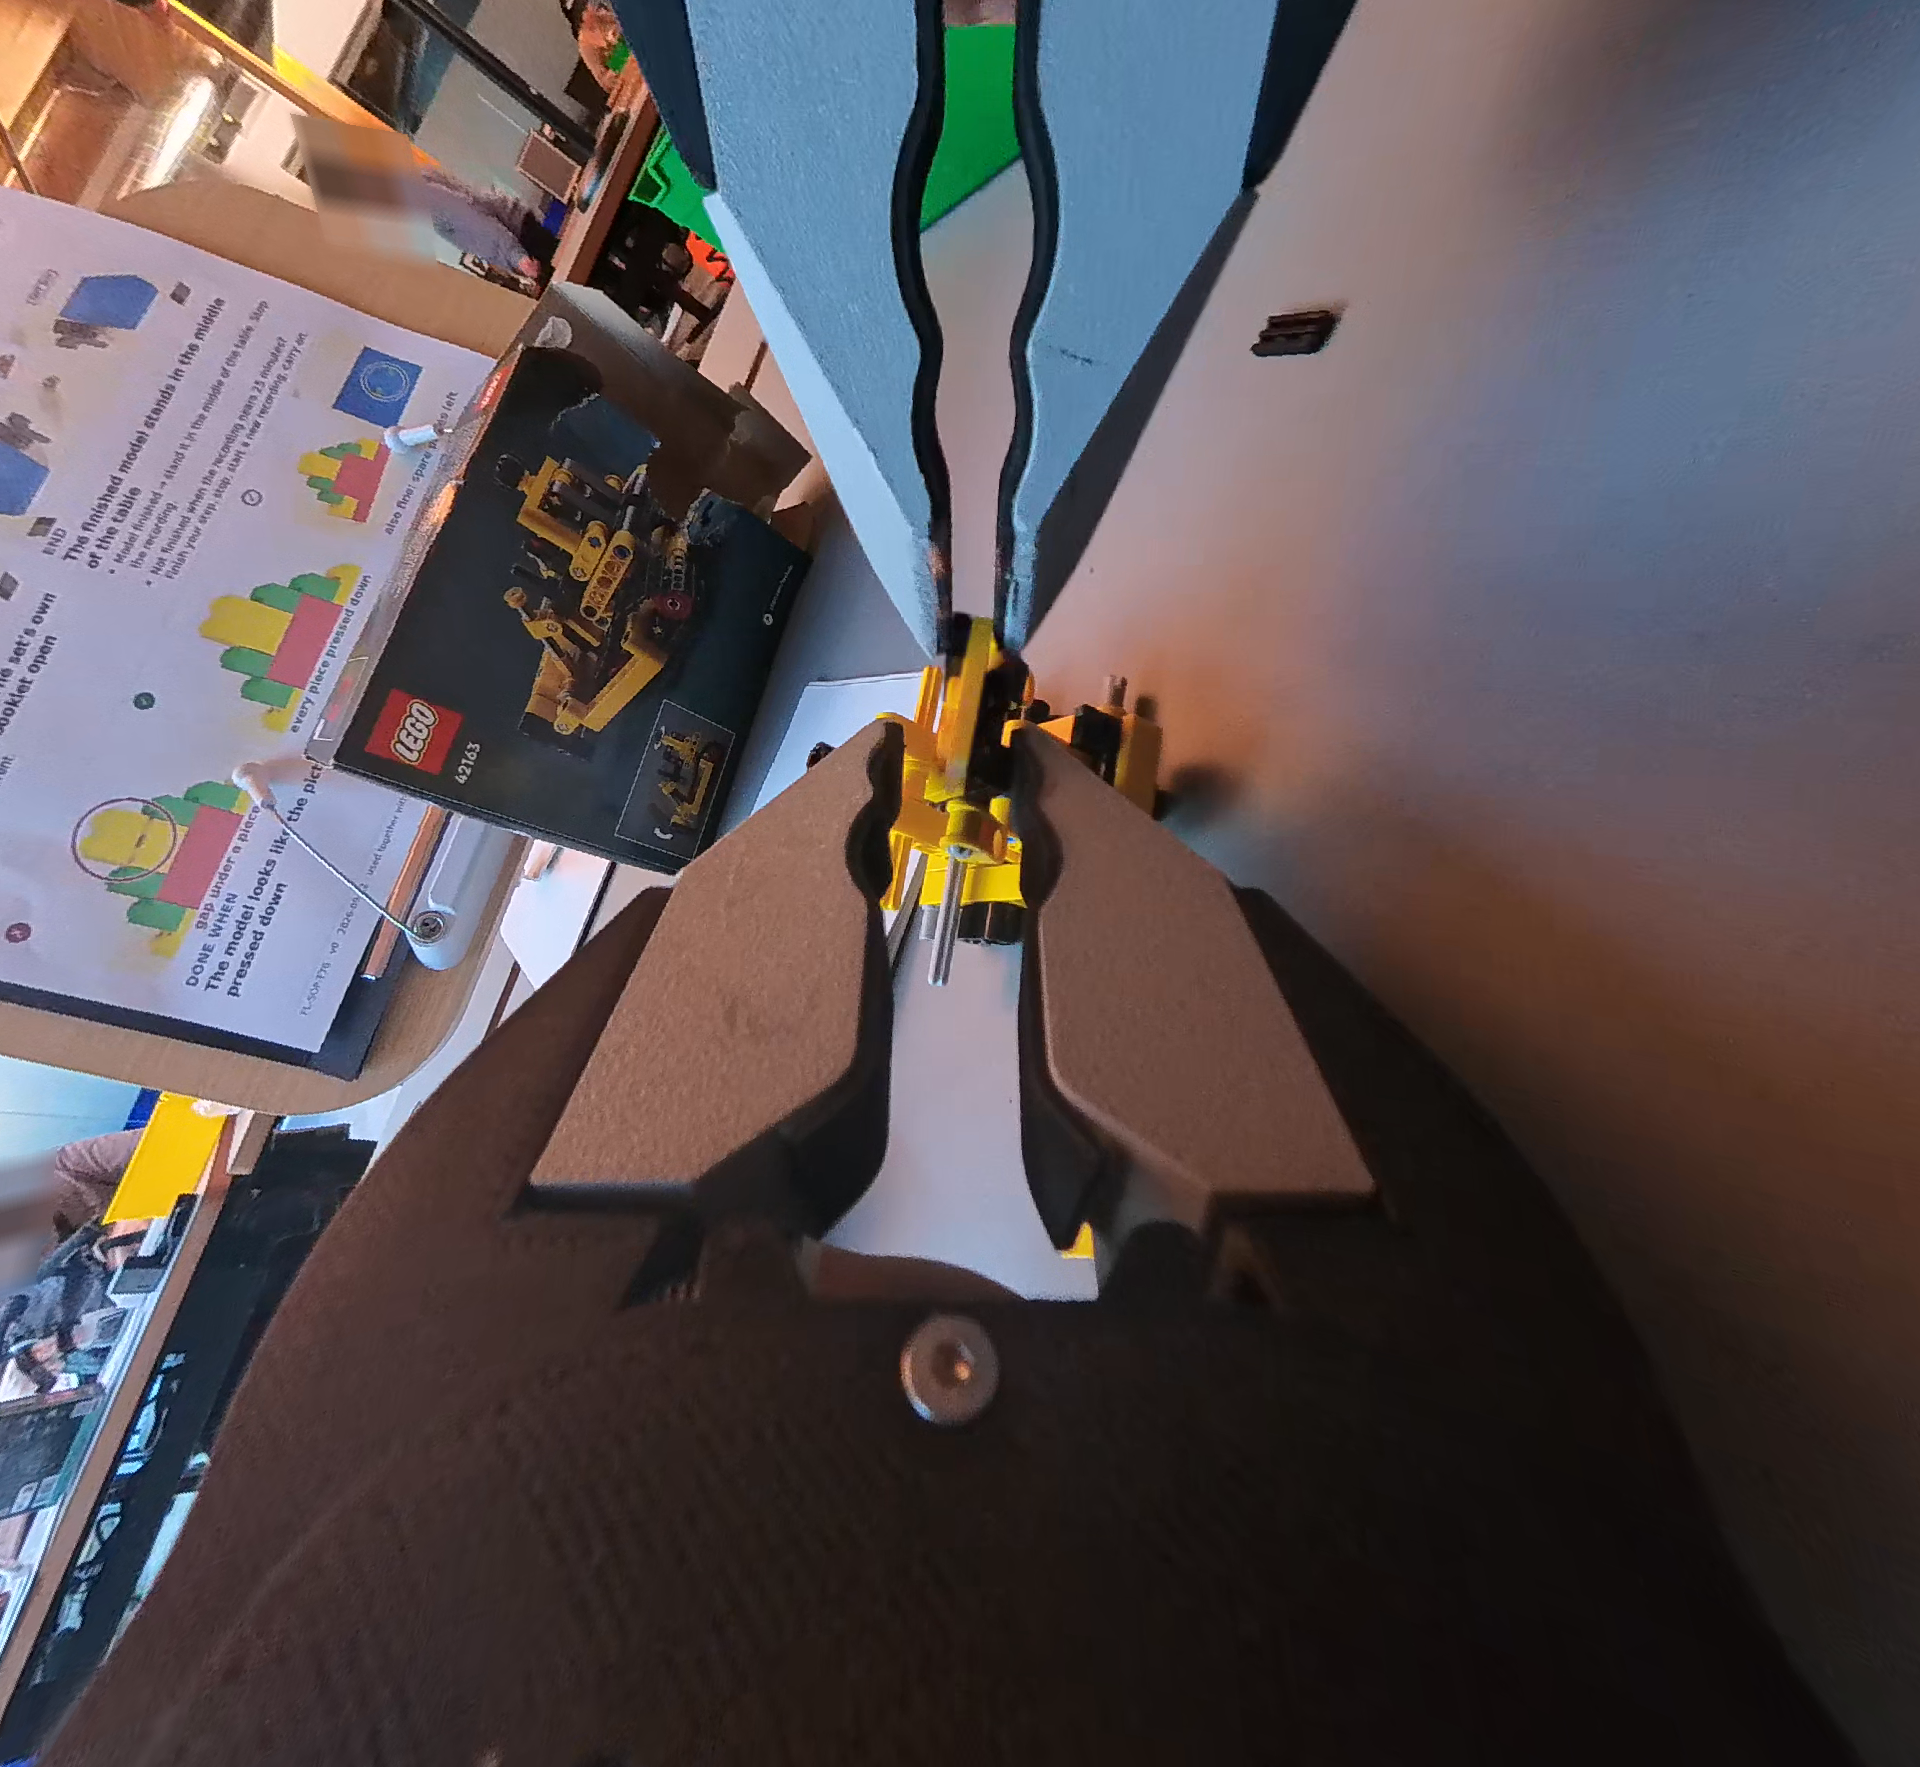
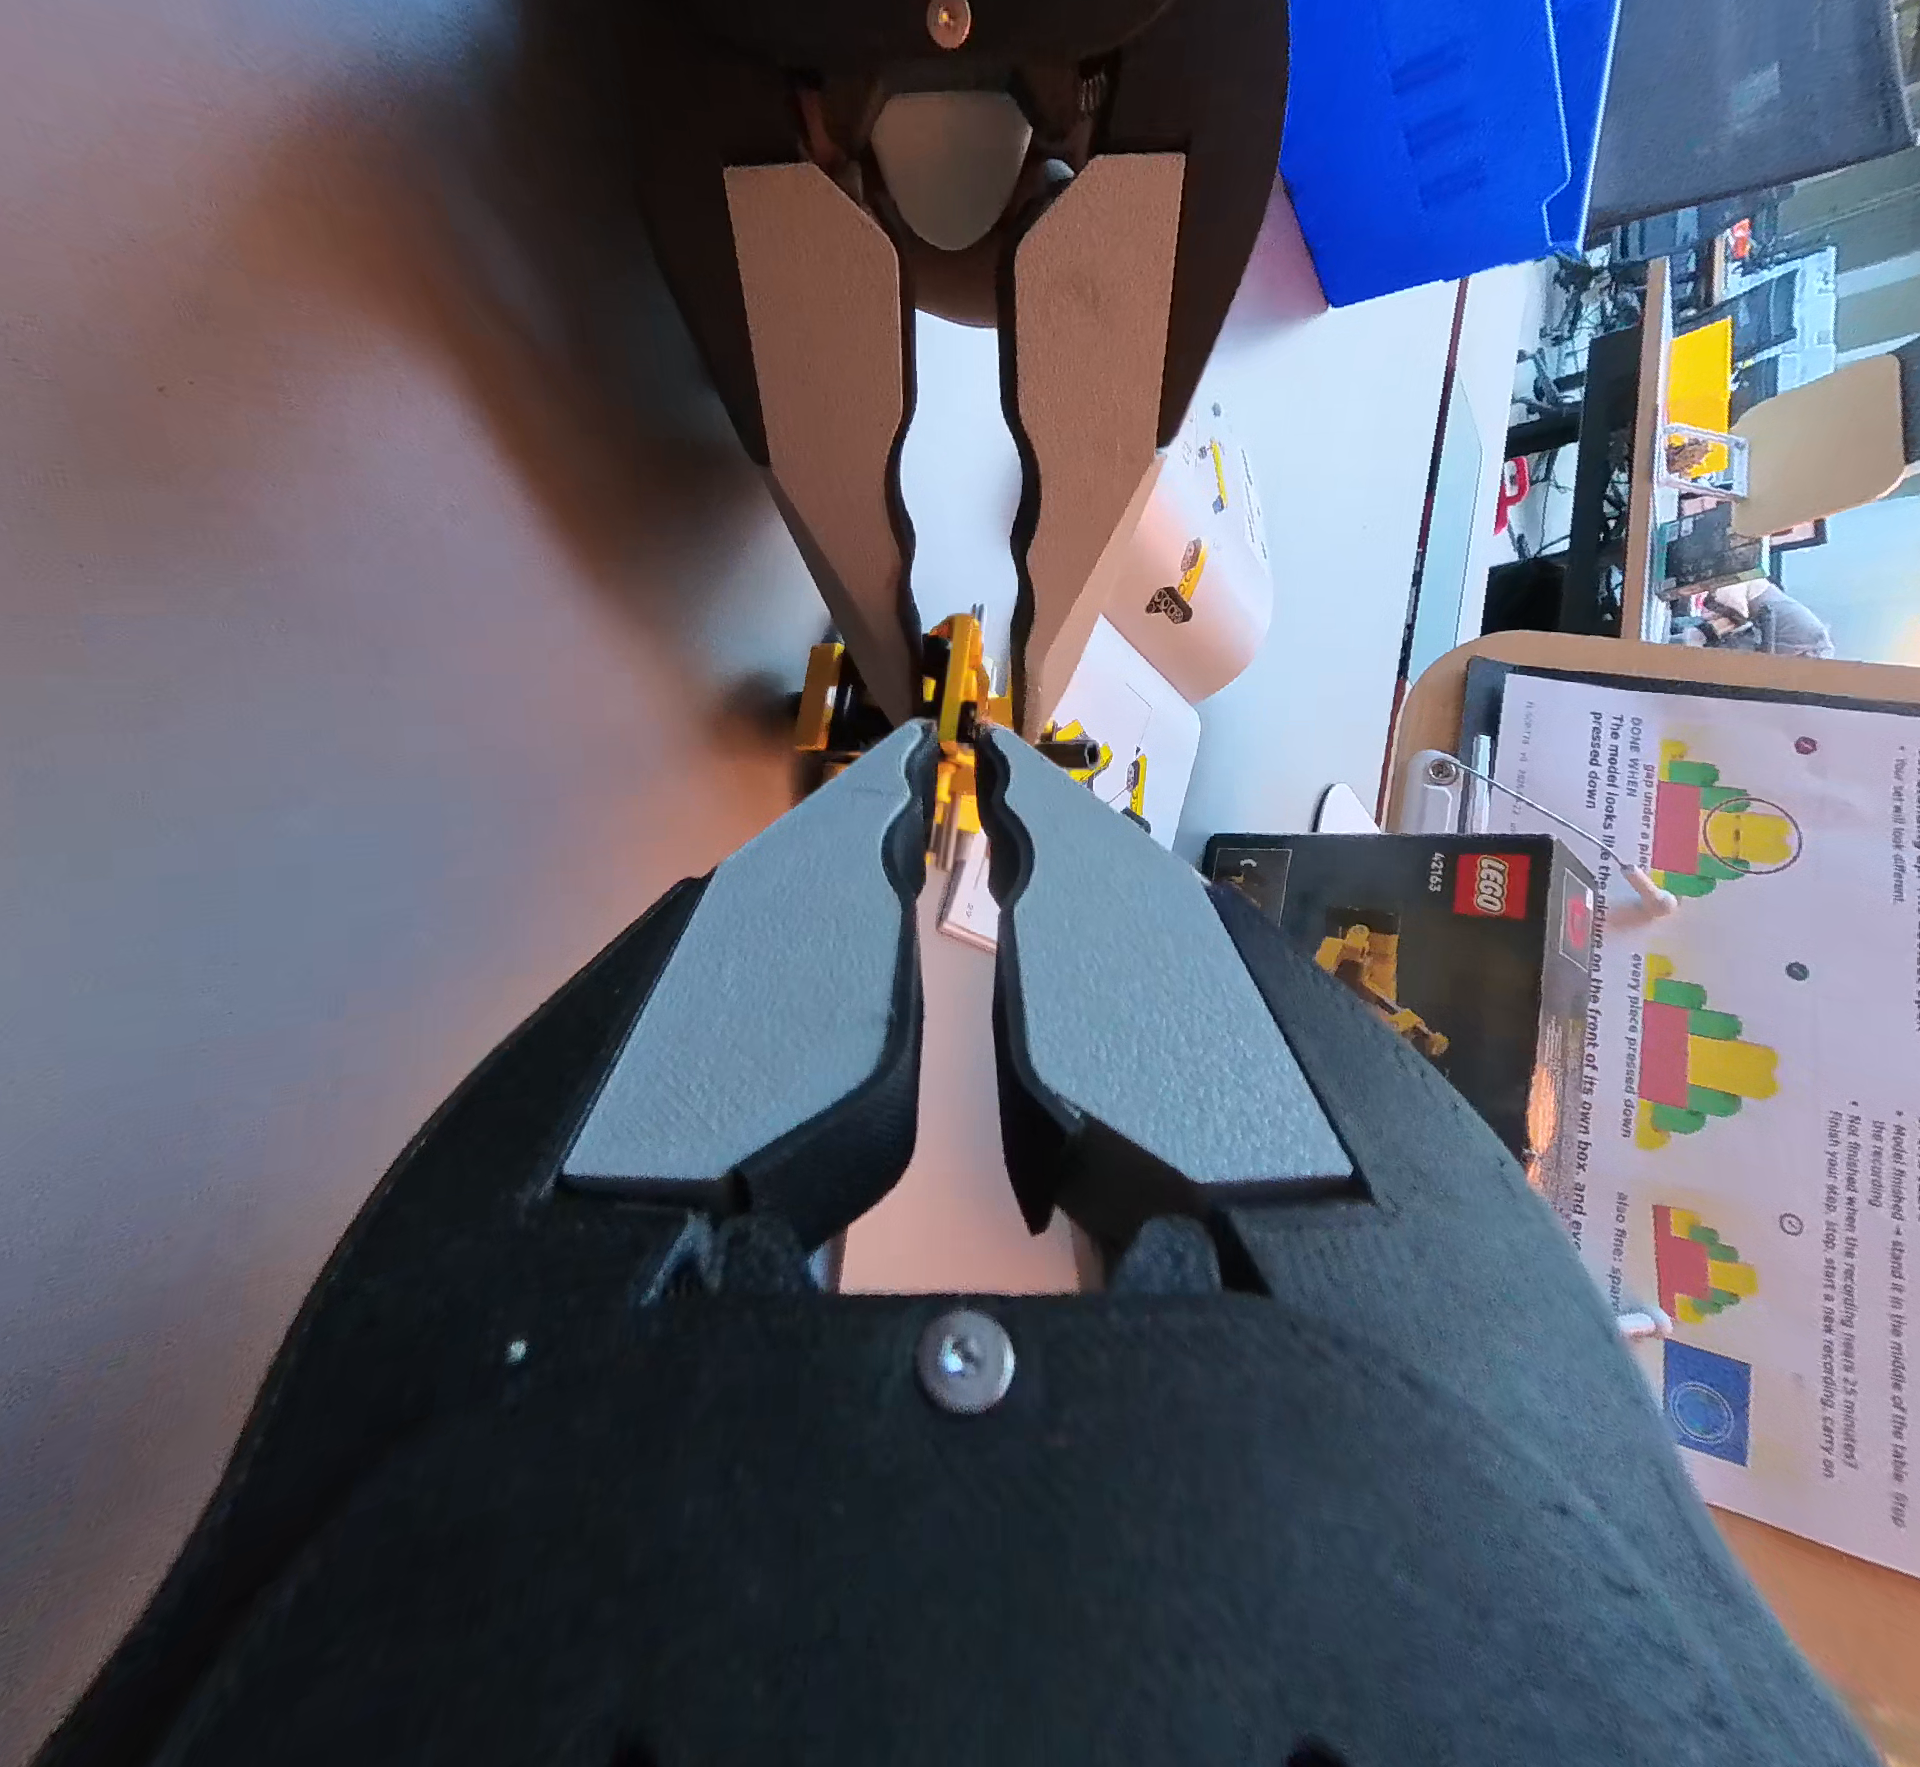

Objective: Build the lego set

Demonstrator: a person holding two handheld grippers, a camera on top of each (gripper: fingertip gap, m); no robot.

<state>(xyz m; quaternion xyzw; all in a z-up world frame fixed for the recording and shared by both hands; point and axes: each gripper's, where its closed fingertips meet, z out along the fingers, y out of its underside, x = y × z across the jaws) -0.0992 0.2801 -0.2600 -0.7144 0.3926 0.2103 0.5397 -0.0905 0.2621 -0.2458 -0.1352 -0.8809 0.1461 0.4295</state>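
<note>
The yellow and black lego model [image 1: 961, 782] sits between both grippers, just above the white table [image 1: 1455, 574]. My left gripper [image 1: 954, 751], with brown fingers, is shut on the model's body, and a thin grey axle [image 1: 943, 928] sticks out of the model toward the camera. My right gripper [image 1: 971, 637], with grey fingers, comes in from the far side and pinches an upright yellow beam [image 1: 977, 668] on top of the model. In the right wrist view, the right gripper [image 2: 953, 741] grips that yellow beam [image 2: 956, 678] and the left gripper [image 2: 961, 678] faces it.
The black lego box [image 1: 561, 637] and a clipboard with a printed sheet [image 1: 177, 637] stand to one side; the box also shows in the right wrist view [image 2: 1403, 969]. The open booklet [image 2: 1132, 709] lies under the model. A small black piece [image 1: 1294, 330] lies on the table. A blue bin [image 2: 1444, 55] stands beyond. My left and right fingertips are right by each other.
</note>
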